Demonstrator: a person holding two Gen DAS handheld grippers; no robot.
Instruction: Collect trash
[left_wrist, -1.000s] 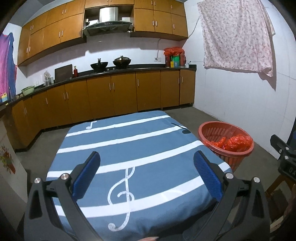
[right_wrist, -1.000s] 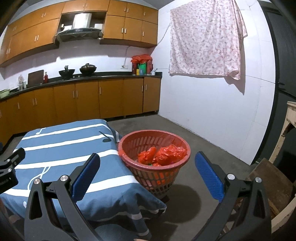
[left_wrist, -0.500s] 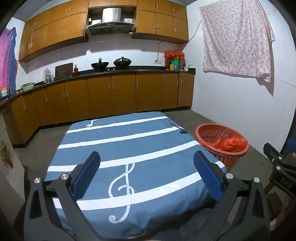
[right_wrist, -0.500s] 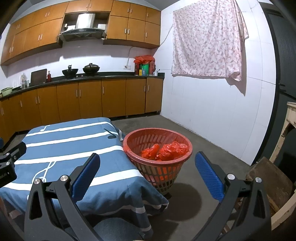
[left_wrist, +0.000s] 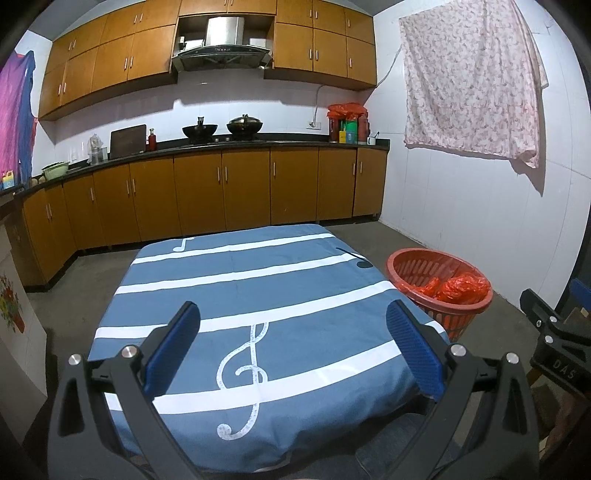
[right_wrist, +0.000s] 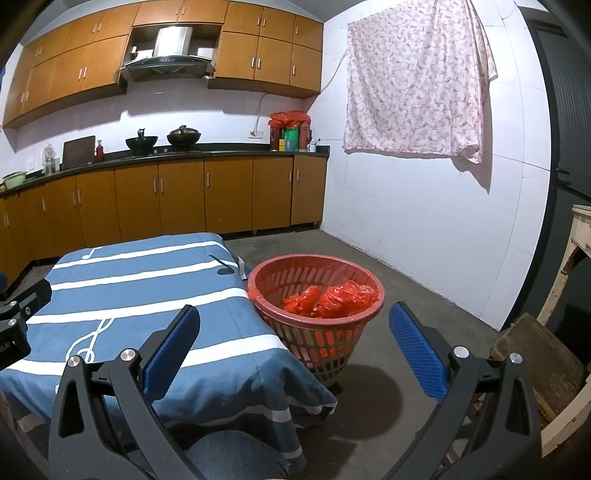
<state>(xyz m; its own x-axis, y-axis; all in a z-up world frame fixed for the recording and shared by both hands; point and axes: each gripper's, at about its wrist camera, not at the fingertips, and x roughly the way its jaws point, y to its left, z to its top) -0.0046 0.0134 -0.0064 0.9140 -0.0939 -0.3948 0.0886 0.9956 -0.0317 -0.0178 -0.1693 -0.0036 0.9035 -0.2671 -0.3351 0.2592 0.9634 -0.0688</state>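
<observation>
A red plastic basket (right_wrist: 280, 280) stands on the floor by the table's right side, with crumpled red plastic bags (right_wrist: 332, 299) inside; it also shows in the left wrist view (left_wrist: 406, 266). My left gripper (left_wrist: 293, 328) is open and empty, held over the near edge of the table's blue music-note cloth (left_wrist: 240, 280). My right gripper (right_wrist: 295, 332) is open and empty, held back from the basket, near the table's right corner (right_wrist: 236, 317).
Brown kitchen cabinets (left_wrist: 221, 192) with woks and bottles run along the far wall. A flowered cloth (right_wrist: 413, 85) hangs on the white right wall. A wooden stool (right_wrist: 532, 354) and pale wooden furniture stand at the right. Concrete floor lies around the basket.
Both grippers have drawn back and up from the table and basket; more floor and more of the table show now. Both stay open and empty.
</observation>
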